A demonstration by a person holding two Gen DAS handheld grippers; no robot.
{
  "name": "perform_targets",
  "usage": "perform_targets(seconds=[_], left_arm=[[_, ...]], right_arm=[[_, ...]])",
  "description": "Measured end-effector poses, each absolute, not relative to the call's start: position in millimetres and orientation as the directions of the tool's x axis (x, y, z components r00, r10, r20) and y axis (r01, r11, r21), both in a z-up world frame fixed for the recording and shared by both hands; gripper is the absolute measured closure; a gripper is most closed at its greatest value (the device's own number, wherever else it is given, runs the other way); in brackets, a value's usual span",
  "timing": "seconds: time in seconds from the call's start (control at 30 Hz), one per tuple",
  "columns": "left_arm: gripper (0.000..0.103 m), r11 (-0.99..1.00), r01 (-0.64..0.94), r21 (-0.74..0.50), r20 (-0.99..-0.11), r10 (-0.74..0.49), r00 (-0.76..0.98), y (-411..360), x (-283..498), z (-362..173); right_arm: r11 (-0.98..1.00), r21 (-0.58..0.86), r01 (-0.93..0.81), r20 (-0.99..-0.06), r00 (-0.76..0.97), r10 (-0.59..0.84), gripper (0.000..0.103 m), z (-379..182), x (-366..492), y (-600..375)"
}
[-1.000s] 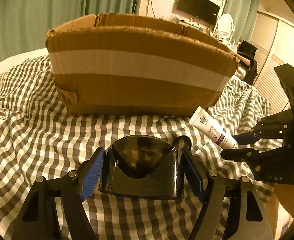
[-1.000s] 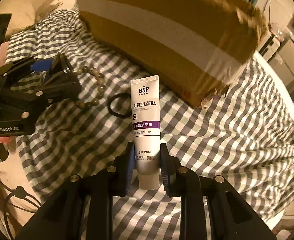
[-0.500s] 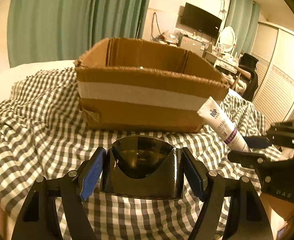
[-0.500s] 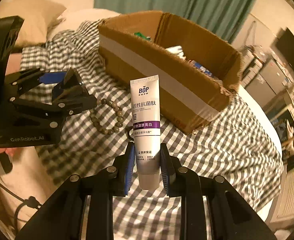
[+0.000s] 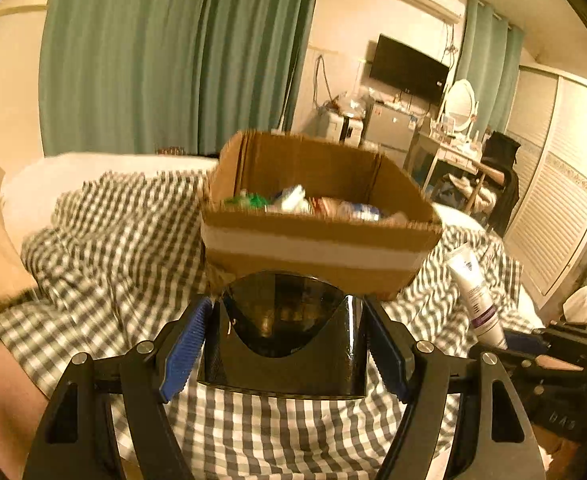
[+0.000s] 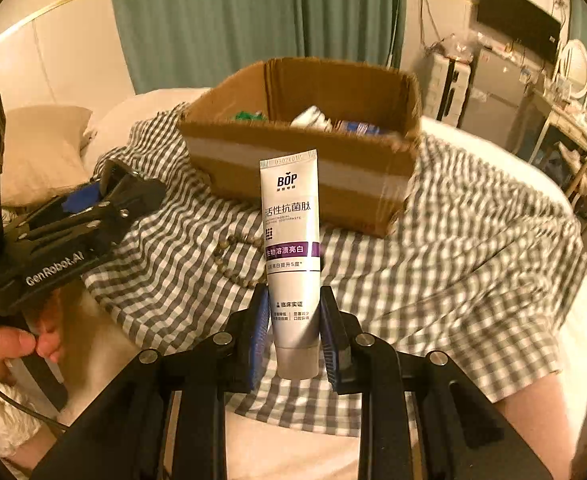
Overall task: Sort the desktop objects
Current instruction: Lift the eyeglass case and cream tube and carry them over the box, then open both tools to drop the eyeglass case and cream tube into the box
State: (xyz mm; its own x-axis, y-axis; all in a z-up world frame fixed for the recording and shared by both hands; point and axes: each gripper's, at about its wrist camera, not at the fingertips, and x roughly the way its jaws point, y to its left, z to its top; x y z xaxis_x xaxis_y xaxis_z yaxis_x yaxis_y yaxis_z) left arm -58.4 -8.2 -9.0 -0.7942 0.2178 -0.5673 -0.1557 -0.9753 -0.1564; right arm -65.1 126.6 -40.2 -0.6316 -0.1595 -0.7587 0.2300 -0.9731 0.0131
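Both grippers have come up since the earlier frames: the cardboard box (image 5: pixel 317 240) sits lower in both views, so its contents now show over the near wall.

We have the left gripper (image 5: pixel 287 340) clamped on a glossy black holder (image 5: pixel 289 344), blue pads against its left and right sides, curved cutout facing the camera. It hangs above the checked cloth (image 5: pixel 125 240), just in front of the box's near wall.

We have the right gripper (image 6: pixel 293 332) clamped on the lower end of a white toothpaste tube (image 6: pixel 291 240), cap end down between the pads, crimped end up, upright, purple band across the middle. In the left wrist view the same tube (image 5: pixel 473 292) leans at the right, with the right gripper below it.

Left gripper body, marked GenRobot.AI, shows at the left of the right wrist view, with a hand (image 6: pixel 9 344) on its grip below.

A string of brown beads (image 6: pixel 229 252) lies on the cloth between tube and box, partly hidden behind the tube.

The box is open-topped with a pale tape band around it; inside we see a green item, a white one and a blue-and-white one, blurred.

Further out: green curtains (image 5: pixel 165 60), a wall TV (image 5: pixel 407 68), a pillow (image 6: pixel 41 148) at the left.
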Motion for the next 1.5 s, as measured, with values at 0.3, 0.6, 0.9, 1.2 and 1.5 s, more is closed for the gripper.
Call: perform_targets(seconds=[0.3, 0.6, 0.9, 1.2, 1.5], left_arm=[[0.026, -0.978, -0.2, -0.066, -0.487, 0.207, -0.849, -2.3, -66.7, 45.3], [0.026, -0.977, -0.214, 0.019, -0.422, 0.186, -0.887, 6.2, -98.9, 92.9], [0.026, -0.976, -0.217, -0.002, -0.455, 0.194, -0.869, 1.4, -175.0, 101.5], [0.026, -0.972, -0.232, 0.039, -0.525, 0.178, -0.833, 20.7, -229.0, 41.1], [0.026, -0.977, -0.212, -0.026, -0.572, 0.188, -0.799, 29.5, -269.4, 6.7]], right_arm=[[-0.971, -0.055, 0.231, -0.686, -0.716, -0.131, 0.079, 22.1, -76.6, 120.2], [-0.975, 0.01, 0.223, -0.628, -0.757, -0.18, 0.079, 50.0, -113.6, 107.2], [-0.969, -0.057, 0.241, -0.619, -0.77, -0.155, 0.079, 63.5, -172.5, 97.6], [-0.979, 0.039, 0.199, -0.652, -0.737, -0.176, 0.079, 18.7, -234.6, 115.5], [-0.985, 0.08, 0.156, -0.692, -0.703, -0.167, 0.079, -17.2, -267.5, 133.1]])
